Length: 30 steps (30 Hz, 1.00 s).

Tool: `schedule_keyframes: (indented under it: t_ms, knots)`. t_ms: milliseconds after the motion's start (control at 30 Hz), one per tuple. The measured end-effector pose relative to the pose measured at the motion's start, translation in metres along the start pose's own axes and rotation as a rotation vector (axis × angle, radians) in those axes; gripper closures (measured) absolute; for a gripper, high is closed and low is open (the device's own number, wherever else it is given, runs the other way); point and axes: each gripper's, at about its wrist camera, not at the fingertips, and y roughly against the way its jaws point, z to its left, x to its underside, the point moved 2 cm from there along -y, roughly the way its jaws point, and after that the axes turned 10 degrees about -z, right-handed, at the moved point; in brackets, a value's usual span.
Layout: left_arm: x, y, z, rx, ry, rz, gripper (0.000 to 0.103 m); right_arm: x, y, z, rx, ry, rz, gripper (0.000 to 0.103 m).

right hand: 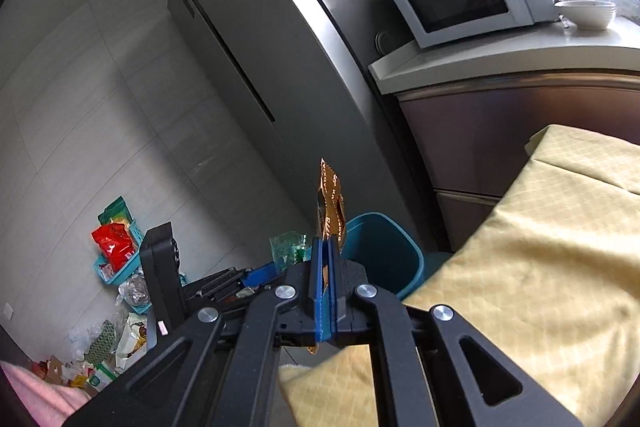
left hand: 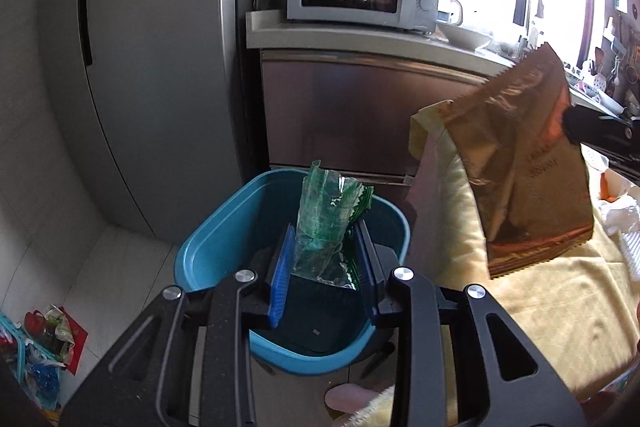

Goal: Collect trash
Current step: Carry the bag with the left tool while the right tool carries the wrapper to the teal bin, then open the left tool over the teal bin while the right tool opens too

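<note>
Left gripper (left hand: 325, 263) clamps a crumpled green wrapper (left hand: 326, 223) above the blue bin's (left hand: 208, 239) open mouth. Right gripper (right hand: 327, 277), pads pressed together, pinches a bronze foil packet (right hand: 330, 203) beside the yellow-clothed table's (right hand: 540, 247) edge.

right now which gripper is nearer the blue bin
Left. The left gripper, holding the green wrapper, hovers over the blue bin; the right gripper, clamping the gold packet, is off beside it.

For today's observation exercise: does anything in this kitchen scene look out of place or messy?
Yes. Wrappers and packets lie strewn on the floor beside the fridge, below overfilled teal baskets, not in the blue bin. Each gripper holds one piece of trash; neither piece is in the bin yet.
</note>
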Motion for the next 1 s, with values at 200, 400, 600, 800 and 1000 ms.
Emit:
schedule_keyframes:
  t_ms: [200,400,600,800,1000]
  knots:
    - [0.009,-0.032,0.014,-0.003,0.028,0.058,0.073,0.002,-0.057,-0.013,0.019,-0.038,0.085,0.101]
    - [0.021,-0.063,0.022,-0.006,0.045,0.120,0.069,0.016,-0.104,-0.021,0.071,-0.055,0.195,0.101]
    - [0.026,-0.086,0.030,-0.007,0.061,0.163,0.059,0.028,-0.124,-0.027,0.144,-0.063,0.272,0.099]
    - [0.025,-0.089,0.034,-0.024,0.054,0.157,0.056,0.034,-0.117,-0.027,0.164,-0.063,0.275,0.091]
    - [0.020,-0.060,0.024,-0.024,0.064,0.093,0.054,0.029,-0.105,-0.025,0.167,-0.042,0.242,0.086]
